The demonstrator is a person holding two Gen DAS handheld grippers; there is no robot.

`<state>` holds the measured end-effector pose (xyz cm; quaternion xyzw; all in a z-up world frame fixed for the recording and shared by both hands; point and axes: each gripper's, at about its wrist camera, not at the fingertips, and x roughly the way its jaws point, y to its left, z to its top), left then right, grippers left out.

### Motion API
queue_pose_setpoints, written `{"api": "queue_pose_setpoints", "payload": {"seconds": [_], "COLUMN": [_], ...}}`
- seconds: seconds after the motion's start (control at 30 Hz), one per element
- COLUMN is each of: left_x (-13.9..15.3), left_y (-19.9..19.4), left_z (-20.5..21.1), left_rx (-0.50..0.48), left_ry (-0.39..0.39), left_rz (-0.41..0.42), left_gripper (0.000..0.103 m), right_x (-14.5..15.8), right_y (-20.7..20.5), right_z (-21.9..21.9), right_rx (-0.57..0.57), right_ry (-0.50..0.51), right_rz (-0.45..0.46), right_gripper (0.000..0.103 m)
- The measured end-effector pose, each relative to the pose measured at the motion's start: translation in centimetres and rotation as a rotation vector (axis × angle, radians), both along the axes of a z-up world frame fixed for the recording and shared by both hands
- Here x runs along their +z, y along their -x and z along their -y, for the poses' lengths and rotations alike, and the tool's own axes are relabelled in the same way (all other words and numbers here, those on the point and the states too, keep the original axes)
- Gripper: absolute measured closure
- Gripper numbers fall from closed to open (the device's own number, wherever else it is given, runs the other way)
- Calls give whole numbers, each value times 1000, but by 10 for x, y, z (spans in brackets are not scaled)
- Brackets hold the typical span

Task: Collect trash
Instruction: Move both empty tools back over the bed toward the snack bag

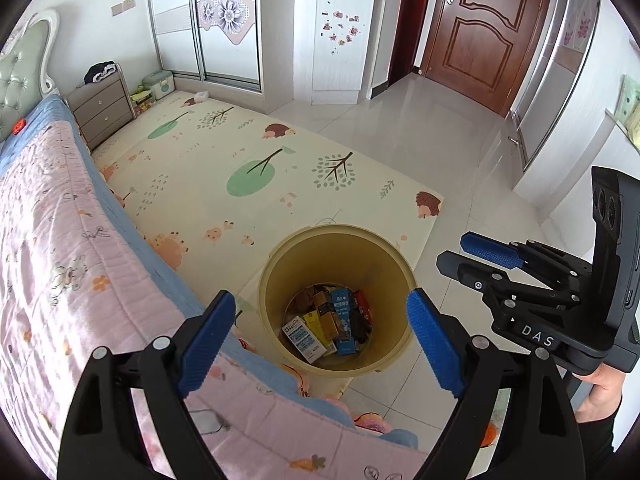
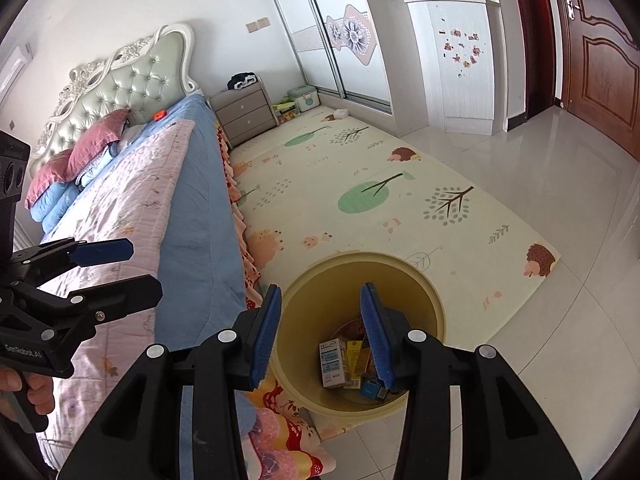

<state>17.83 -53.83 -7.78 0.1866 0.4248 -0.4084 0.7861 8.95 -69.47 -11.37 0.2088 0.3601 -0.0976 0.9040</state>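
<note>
A yellow round trash bin (image 1: pixel 276 264) stands on the floor beside the bed, holding several small cartons and boxes (image 1: pixel 326 320). It also shows in the right wrist view (image 2: pixel 320 292) with cartons (image 2: pixel 334 362) at its bottom. My left gripper (image 1: pixel 320 328) is open and empty, held above the bin's mouth. My right gripper (image 2: pixel 320 332) is open and empty, also above the bin. The right gripper shows in the left wrist view (image 1: pixel 460 250) to the bin's right; the left gripper shows in the right wrist view (image 2: pixel 140 268) over the bed.
A bed with a pink quilt (image 1: pixel 60 260) and blue sheet runs along the left. A cream play mat (image 1: pixel 240 160) covers the floor past the bin. A grey nightstand (image 1: pixel 102 110), a white cabinet (image 1: pixel 336 40) and a brown door (image 1: pixel 480 28) stand farther back.
</note>
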Motion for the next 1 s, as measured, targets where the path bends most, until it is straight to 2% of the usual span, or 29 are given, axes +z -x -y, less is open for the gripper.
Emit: {"api": "queue_pose_setpoints", "payload": {"seconds": [0.2,0.43,1.0], "left_x": [25,37,46], "left_y": [-2,-17,-58], "left_z": [-57,-142,-401], "left_rx": [73,208,603], "left_ry": [36,39,24], "left_rz": [43,75,136], "left_gripper": [16,16,16], "right_x": [28,47,69], "right_y": [-11,-42,-120], "right_z": [-43,-115,-329], "right_rx": [73,213,585], "right_ry": [42,65,96], "right_rz": [32,50,75], "right_gripper": [62,62,62]}}
